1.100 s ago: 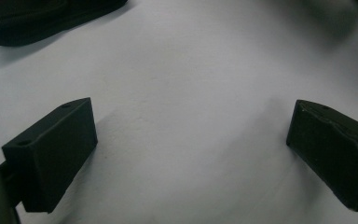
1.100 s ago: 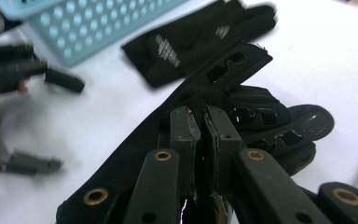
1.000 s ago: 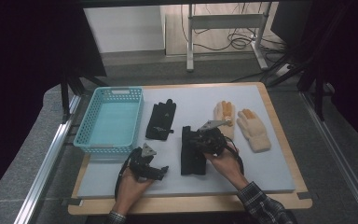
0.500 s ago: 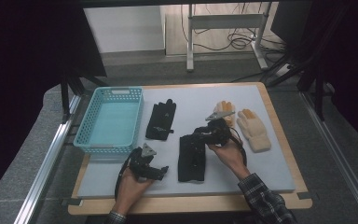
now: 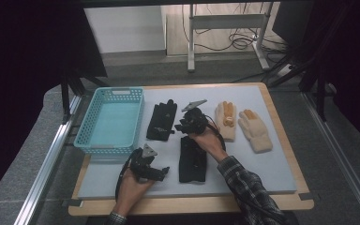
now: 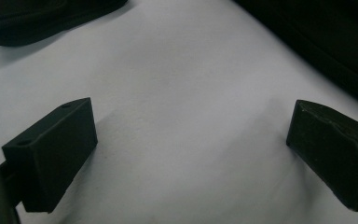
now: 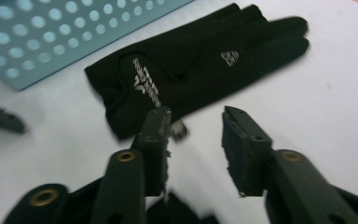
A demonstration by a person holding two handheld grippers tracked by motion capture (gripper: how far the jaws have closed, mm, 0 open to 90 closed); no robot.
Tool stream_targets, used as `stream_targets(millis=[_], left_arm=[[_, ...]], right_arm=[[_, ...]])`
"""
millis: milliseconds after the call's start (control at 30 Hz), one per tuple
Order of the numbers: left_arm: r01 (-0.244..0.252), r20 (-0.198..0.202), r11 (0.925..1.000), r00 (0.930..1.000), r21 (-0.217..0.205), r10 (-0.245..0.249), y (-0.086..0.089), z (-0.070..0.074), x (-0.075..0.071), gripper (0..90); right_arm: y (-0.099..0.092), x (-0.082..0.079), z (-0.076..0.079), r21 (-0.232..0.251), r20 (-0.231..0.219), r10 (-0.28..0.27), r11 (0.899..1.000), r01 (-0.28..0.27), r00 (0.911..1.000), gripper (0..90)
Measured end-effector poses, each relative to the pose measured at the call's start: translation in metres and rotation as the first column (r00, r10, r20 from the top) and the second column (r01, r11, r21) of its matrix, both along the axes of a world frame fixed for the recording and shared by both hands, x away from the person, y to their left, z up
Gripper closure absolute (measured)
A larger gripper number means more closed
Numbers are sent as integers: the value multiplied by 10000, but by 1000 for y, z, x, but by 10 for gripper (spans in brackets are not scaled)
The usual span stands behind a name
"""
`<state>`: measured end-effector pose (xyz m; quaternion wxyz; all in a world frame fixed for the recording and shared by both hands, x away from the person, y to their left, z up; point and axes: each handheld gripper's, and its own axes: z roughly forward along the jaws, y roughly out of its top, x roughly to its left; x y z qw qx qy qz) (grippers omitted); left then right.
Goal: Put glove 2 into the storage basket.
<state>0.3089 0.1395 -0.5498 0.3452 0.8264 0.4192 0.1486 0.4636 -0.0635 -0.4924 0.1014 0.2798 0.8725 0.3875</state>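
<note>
Here, right gripper [image 7: 196,140] jaws part-open, just opened, empty, beside black glove [image 7: 186,70], left gripper [image 6: 191,158] wide, empty.

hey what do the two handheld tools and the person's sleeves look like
Both are black. The left tool and right tool each carry a grey three-cornered plate and a black cable. Jaws end in blocky black pads; the right tool shows brass-coloured rivets. The right sleeve is dark plaid.

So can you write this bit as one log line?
right gripper: open, nothing held, aimed at far black glove | left gripper: open over mat | basket: no gloves inside
</note>
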Motion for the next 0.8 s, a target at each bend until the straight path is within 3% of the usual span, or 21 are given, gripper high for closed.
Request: stream_targets(millis=[167, 333, 467, 533, 633, 733, 800], left_arm=[[-7, 15, 10000, 10000, -8, 7, 0, 0, 0, 22], [2, 22, 10000, 10000, -8, -2, 0, 0, 0, 22], [13, 20, 10000, 10000, 6, -13, 0, 0, 0, 22], [15, 24, 10000, 10000, 8, -15, 0, 0, 0, 22], [56, 18, 10000, 10000, 68, -56, 0, 0, 0, 23], [59, 9, 10000, 10000, 67, -59, 1, 0, 0, 22], [56, 25, 10000, 10000, 43, -56, 0, 0, 0, 22]], right_arm=[[29, 18, -9, -201, -11, 83, 9998, -83, 10000, 470], [46, 33, -21, -381, -144, 3, 9993, -8, 9999, 359], [54, 46, -30, -237, -367, -68, 9997, 59, 9993, 327], [59, 49, -35, -254, -479, 5, 9997, -18, 9989, 327], [66, 52, -39, -497, -253, 163, 9986, -175, 9995, 346], [68, 53, -39, -467, -306, 346, 9983, -360, 9989, 451], [68, 53, -39, -303, -516, 456, 9984, -472, 9976, 576]])
